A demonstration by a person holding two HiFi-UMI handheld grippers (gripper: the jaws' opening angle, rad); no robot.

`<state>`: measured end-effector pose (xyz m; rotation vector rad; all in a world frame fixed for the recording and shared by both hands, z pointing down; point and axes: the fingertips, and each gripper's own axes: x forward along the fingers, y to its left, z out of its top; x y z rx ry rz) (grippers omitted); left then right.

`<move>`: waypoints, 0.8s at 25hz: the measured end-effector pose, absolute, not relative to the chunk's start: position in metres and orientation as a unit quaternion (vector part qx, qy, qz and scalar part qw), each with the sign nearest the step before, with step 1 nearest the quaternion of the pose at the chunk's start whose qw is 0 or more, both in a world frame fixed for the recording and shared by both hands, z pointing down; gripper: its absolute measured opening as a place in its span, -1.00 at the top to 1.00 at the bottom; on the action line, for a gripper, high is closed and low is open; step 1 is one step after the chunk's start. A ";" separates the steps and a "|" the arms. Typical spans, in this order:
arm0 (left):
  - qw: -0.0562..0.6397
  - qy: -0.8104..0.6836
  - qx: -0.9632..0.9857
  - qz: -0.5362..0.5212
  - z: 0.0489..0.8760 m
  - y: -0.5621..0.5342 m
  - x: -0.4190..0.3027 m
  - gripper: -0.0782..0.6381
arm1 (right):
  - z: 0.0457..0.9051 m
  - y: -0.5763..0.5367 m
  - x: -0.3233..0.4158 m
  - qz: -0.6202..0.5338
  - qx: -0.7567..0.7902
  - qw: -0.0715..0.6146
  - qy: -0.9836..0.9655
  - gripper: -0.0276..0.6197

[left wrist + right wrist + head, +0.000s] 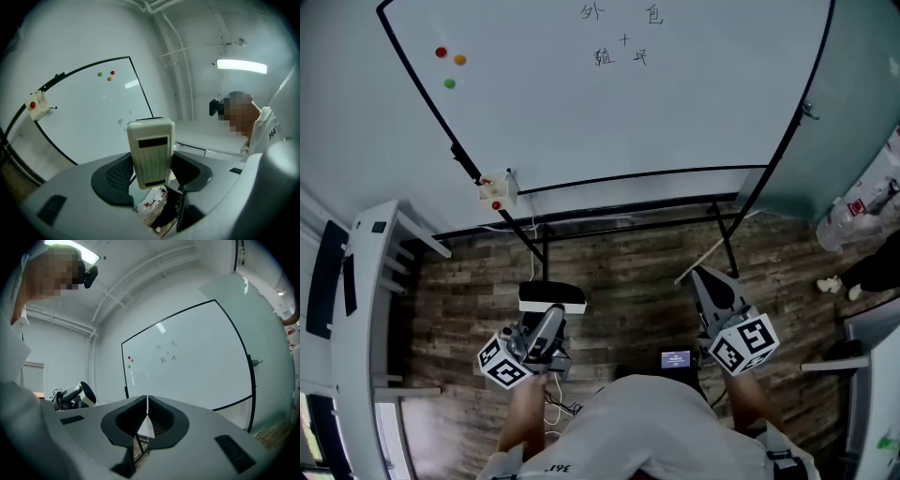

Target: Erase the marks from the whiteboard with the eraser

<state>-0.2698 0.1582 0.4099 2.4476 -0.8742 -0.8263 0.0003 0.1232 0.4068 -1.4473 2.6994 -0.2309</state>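
Office-style workroom with bare white walls: a large black-framed whiteboard [694, 122] on a black metal stand [539, 246] rises from a wood-plank floor [628, 281]. The board carries a few handwritten marks [621, 42] and three coloured magnets [450, 66]. A frosted glass partition [853, 103] stands just beside its right edge. Overhead, a strip light [241, 66] glows near exposed white pipes [180, 61] on the ceiling.
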 end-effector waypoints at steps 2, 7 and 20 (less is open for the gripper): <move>0.207 -0.314 0.880 -0.291 0.412 0.155 -0.272 0.05 | 0.409 0.123 -0.002 -0.073 -0.475 0.032 0.876 0.83; 0.209 -0.317 0.882 -0.280 0.416 0.144 -0.270 0.05 | 0.413 0.114 -0.001 -0.067 -0.481 0.023 0.874 0.83; 0.195 -0.356 0.874 -0.269 0.415 0.051 -0.223 0.05 | 0.413 0.001 0.040 -0.058 -0.451 0.014 0.891 0.83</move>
